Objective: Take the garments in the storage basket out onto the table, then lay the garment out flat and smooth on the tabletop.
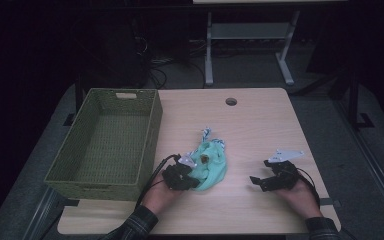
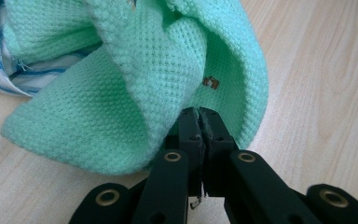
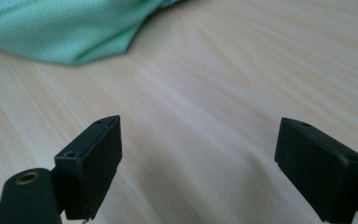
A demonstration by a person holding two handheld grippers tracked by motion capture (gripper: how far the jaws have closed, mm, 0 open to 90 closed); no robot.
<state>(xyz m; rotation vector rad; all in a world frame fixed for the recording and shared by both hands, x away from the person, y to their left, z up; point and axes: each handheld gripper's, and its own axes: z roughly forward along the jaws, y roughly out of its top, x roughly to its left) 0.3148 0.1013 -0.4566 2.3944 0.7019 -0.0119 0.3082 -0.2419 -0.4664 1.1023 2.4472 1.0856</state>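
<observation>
Now the left gripper [image 1: 186, 176] pinches the near-left edge of the green garment [image 1: 211, 167], basket [image 1: 87, 172] just left; right gripper [image 1: 266, 182], jaws wide and empty, sits well right.

Wooden table [image 1: 260, 120]: green garment [image 1: 211, 167], wicker basket [image 1: 105, 145].

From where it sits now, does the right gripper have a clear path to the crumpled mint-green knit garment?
Probably yes. The right gripper is open over bare wooden table, with nothing lying between it and the crumpled mint-green knit garment, whose near edge the left gripper already pinches.
</observation>
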